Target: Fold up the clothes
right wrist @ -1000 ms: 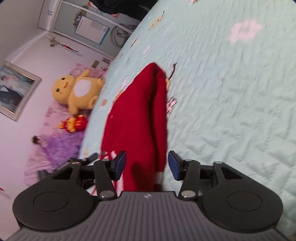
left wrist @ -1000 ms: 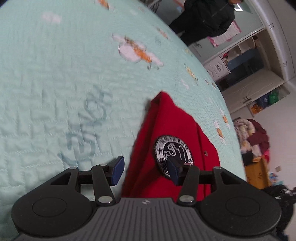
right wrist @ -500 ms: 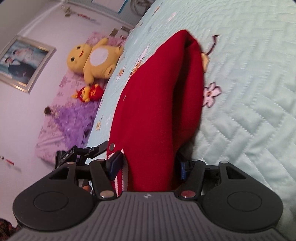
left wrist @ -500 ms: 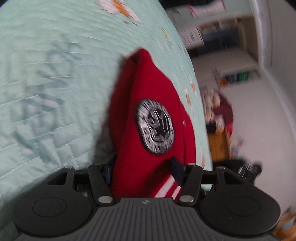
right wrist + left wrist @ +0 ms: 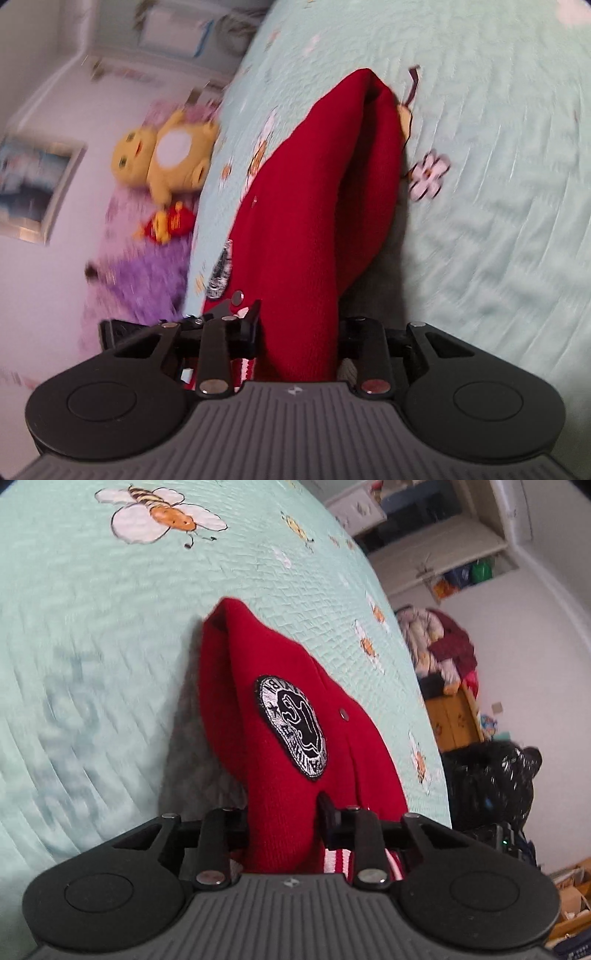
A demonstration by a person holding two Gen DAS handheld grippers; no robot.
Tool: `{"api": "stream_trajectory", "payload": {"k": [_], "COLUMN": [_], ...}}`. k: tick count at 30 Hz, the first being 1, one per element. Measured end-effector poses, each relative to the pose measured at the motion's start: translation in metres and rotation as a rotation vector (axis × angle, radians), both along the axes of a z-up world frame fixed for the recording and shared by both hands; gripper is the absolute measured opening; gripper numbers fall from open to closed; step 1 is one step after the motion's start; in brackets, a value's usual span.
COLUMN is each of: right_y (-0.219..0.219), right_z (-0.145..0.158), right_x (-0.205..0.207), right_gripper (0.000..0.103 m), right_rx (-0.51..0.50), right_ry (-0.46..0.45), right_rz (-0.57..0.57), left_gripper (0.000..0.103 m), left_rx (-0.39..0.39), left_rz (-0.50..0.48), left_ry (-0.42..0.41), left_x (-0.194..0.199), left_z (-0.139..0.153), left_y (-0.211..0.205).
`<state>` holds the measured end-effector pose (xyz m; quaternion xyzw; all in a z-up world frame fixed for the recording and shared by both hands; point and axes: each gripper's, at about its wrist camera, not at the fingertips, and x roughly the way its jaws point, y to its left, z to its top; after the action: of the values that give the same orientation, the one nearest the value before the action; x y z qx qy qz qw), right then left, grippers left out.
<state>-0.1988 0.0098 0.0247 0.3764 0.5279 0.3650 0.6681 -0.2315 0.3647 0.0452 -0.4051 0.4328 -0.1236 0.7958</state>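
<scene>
A red knit garment (image 5: 266,672) with a round black-and-silver badge (image 5: 291,727) lies folded lengthwise on a mint quilted bedspread (image 5: 92,627). Its near end is raised, with a shadow beneath. My left gripper (image 5: 284,812) has its jaws closing, and the bunched red fabric is pinched between them just below the badge. A red-and-white striped hem (image 5: 340,860) shows behind the right finger. In the right wrist view the same garment (image 5: 332,166) runs away over the bedspread (image 5: 498,184). My right gripper (image 5: 299,328) is also closing, with a thick fold of the fabric squeezed between its pads.
A yellow plush toy (image 5: 166,162) and a small red one (image 5: 166,221) sit on a purple blanket (image 5: 147,277) beyond the bed's edge. On the other side are a pile of clothes (image 5: 443,646), a black bag (image 5: 491,786) and white cabinets (image 5: 424,535).
Both grippers slid forward over the garment's near end and their jaws narrowed onto the fabric. The near end has lifted off the bed.
</scene>
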Motion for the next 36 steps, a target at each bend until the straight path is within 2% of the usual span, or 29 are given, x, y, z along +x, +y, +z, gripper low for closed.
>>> {"api": "stream_trajectory", "payload": {"k": [5, 9, 12, 14, 15, 16, 17, 20, 21, 23, 25, 27, 29, 32, 36], "right_y": [0.044, 0.099, 0.145, 0.172, 0.182, 0.193, 0.198, 0.187, 0.181, 0.169, 0.157, 0.141, 0.119, 0.084, 0.048], "right_z": [0.028, 0.043, 0.034, 0.020, 0.008, -0.005, -0.018, -0.026, -0.022, -0.013, -0.004, 0.006, 0.018, 0.038, 0.050], "right_x": [-0.027, -0.054, -0.074, -0.085, -0.089, -0.092, -0.096, -0.099, -0.100, -0.100, -0.101, -0.110, -0.114, -0.110, -0.085], "right_gripper": [0.033, 0.033, 0.033, 0.033, 0.034, 0.038, 0.040, 0.045, 0.049, 0.050, 0.050, 0.050, 0.049, 0.049, 0.050], "right_rx": [0.025, 0.049, 0.026, -0.011, -0.050, -0.089, -0.128, -0.072, -0.069, -0.062, -0.055, -0.052, -0.056, -0.047, -0.075], "right_ry": [0.138, 0.225, 0.220, 0.198, 0.166, 0.137, 0.131, 0.115, 0.100, 0.071, 0.041, 0.002, -0.078, -0.216, -0.348], "right_rz": [-0.080, -0.104, -0.081, -0.060, -0.026, 0.007, 0.035, 0.043, 0.072, 0.129, 0.186, 0.231, 0.252, 0.231, 0.155], "left_gripper": [0.028, 0.028, 0.030, 0.037, 0.046, 0.051, 0.051, 0.051, 0.050, 0.051, 0.049, 0.049, 0.049, 0.055, 0.059], "left_rx": [0.045, 0.149, 0.219, 0.260, 0.265, 0.256, 0.239, 0.268, 0.271, 0.217, 0.147, 0.109, 0.101, 0.085, -0.042], "left_rz": [-0.078, -0.164, -0.213, -0.201, -0.166, -0.141, -0.119, -0.023, 0.037, 0.183, 0.355, 0.493, 0.574, 0.695, 0.836], "left_ry": [0.050, 0.077, 0.101, 0.154, 0.184, 0.173, 0.123, -0.012, -0.056, -0.121, -0.126, -0.178, -0.227, -0.243, -0.205], "left_x": [0.021, 0.041, 0.041, 0.039, 0.036, 0.032, 0.026, 0.004, -0.006, -0.027, -0.050, -0.085, -0.122, -0.185, -0.248], "left_z": [0.034, 0.052, 0.034, 0.005, -0.013, -0.025, -0.030, -0.018, -0.011, 0.001, 0.008, 0.019, 0.029, 0.030, 0.013], "left_y": [0.054, 0.097, 0.121, 0.134, 0.140, 0.144, 0.147, 0.145, 0.146, 0.158, 0.176, 0.179, 0.157, 0.090, -0.009]}}
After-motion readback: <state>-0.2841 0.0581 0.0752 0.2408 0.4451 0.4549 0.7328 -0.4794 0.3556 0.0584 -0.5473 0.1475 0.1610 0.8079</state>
